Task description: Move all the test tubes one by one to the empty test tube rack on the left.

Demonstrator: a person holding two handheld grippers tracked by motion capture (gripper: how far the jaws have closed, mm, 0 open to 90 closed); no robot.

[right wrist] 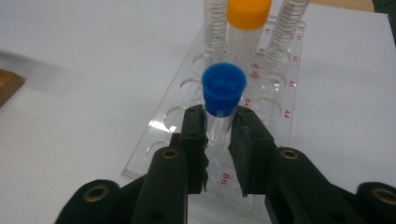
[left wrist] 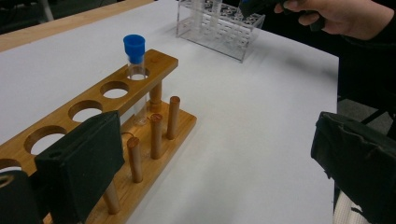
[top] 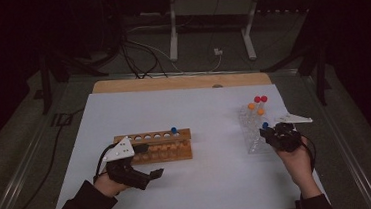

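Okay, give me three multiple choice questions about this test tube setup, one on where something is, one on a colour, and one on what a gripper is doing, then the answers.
1. Where does the blue-capped tube in the wooden rack stand?
A. In an end hole of the top bar
B. Lying on the base
C. On the table beside the rack

2. What colour is the cap of the tube between the right gripper's jaws?
A. Red
B. Blue
C. Orange

3. How does the left gripper stand?
A. Shut on a tube
B. Shut on the rack
C. Open, holding nothing

Answers:
1. A: the blue-capped tube sits upright in the end hole of the wooden rack.
2. B: the right gripper is closed around a clear tube with a blue cap over the clear plastic rack.
3. C: the left gripper has its jaws wide apart with bare table between them.
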